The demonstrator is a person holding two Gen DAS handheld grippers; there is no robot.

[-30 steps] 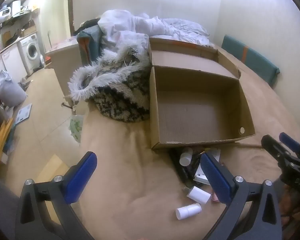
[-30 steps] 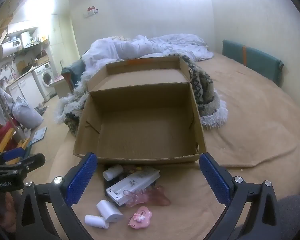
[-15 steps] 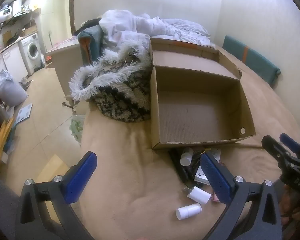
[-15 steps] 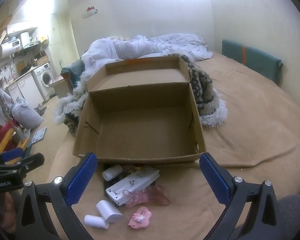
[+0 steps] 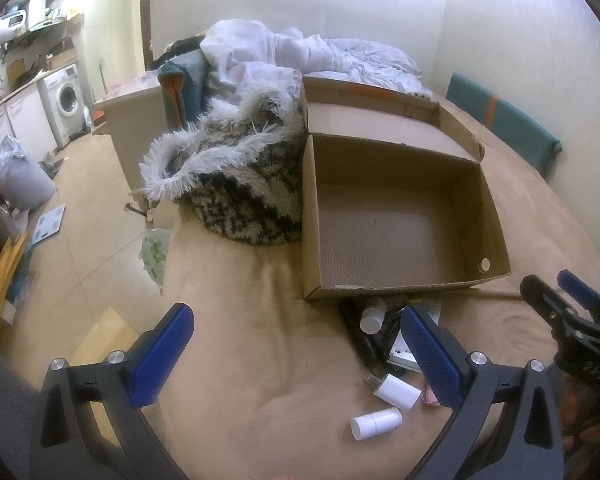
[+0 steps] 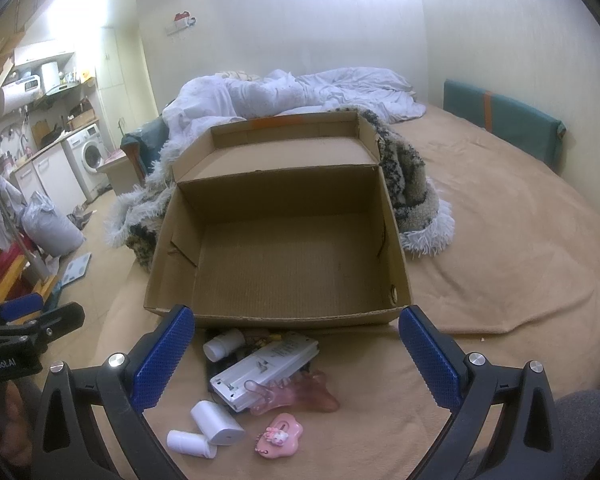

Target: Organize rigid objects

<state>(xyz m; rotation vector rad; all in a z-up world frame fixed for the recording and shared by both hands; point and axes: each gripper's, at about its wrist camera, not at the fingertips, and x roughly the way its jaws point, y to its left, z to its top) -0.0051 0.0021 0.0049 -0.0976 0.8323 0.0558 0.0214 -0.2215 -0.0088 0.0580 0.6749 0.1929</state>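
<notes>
Left gripper [image 5: 296, 354] jaws wide apart, holding nothing, right gripper [image 6: 296, 354] jaws wide apart, touching nothing, small items [image 6: 260, 376] heaped on tan blanket [image 6: 500, 264] just before open cardboard box [image 6: 278, 316], 2 white bottles [image 6: 192, 442] nearest.

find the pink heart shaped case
In the right wrist view, the pink case lies low and central on the bed, right of the white cylinder.

White lettering reading "enRobot.AI", cut off at the picture's edge, is seen on the black body of the left gripper [image 6: 40, 320] in the right wrist view; fine dark print is borne by the white remote-like device [image 6: 264, 368] before the cardboard box [image 6: 276, 316], but it cannot be read. No other text is made out.
</notes>
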